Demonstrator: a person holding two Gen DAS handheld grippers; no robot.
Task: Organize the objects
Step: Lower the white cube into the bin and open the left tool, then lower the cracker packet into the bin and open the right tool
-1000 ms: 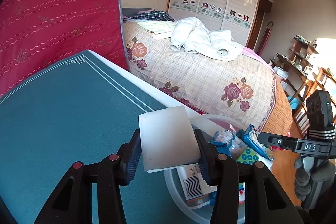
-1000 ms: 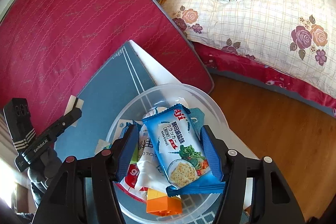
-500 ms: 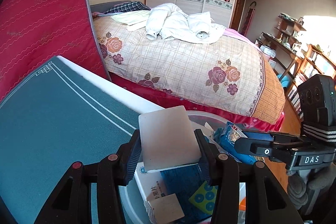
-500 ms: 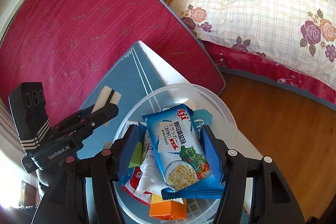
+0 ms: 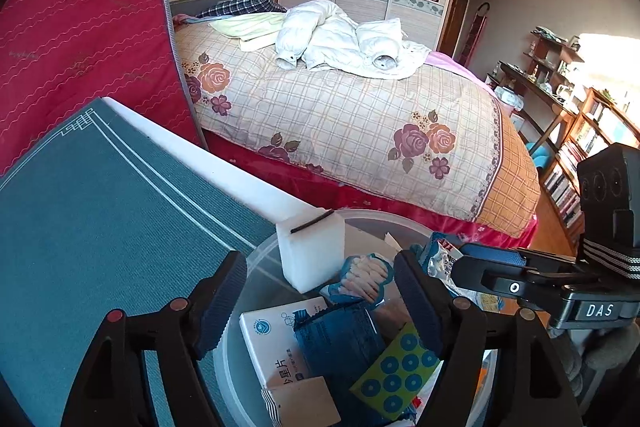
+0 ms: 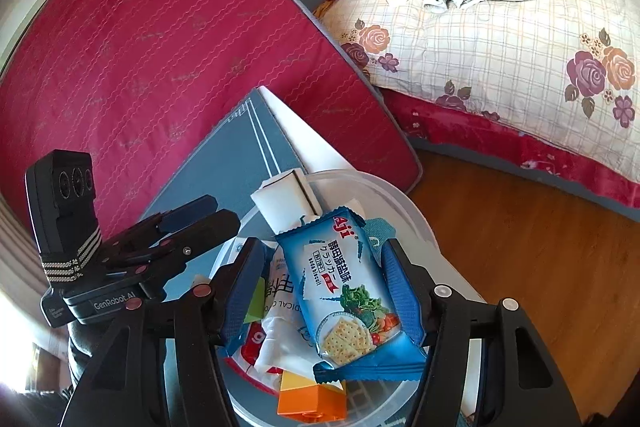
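Note:
A clear plastic bowl [image 5: 362, 215] [image 6: 402, 203] stands on the teal table mat [image 5: 100, 207] and holds several snack packets. My left gripper [image 5: 318, 267] [image 6: 221, 213] hovers over the bowl's near left side with its jaws opening. A white block [image 5: 310, 251] [image 6: 284, 199] lies tilted at the bowl's far left rim, free of both pads. My right gripper [image 6: 320, 247] [image 5: 468, 265] is over the bowl, shut on a blue cracker packet [image 6: 340, 287] that hangs above the other contents.
In the bowl lie a white box [image 5: 276, 343], a dark blue packet [image 5: 340, 339], a green dotted card [image 5: 396, 367] and an orange brick [image 6: 312, 399]. A red mattress [image 6: 160, 47] leans behind the table. A bed [image 5: 360, 115] and wooden floor [image 6: 520, 247] lie beyond.
The left gripper carried the white block to the right over the bowl, then spread its jaws and let it go. The block now lies by the bowl's rim. The right gripper stayed still.

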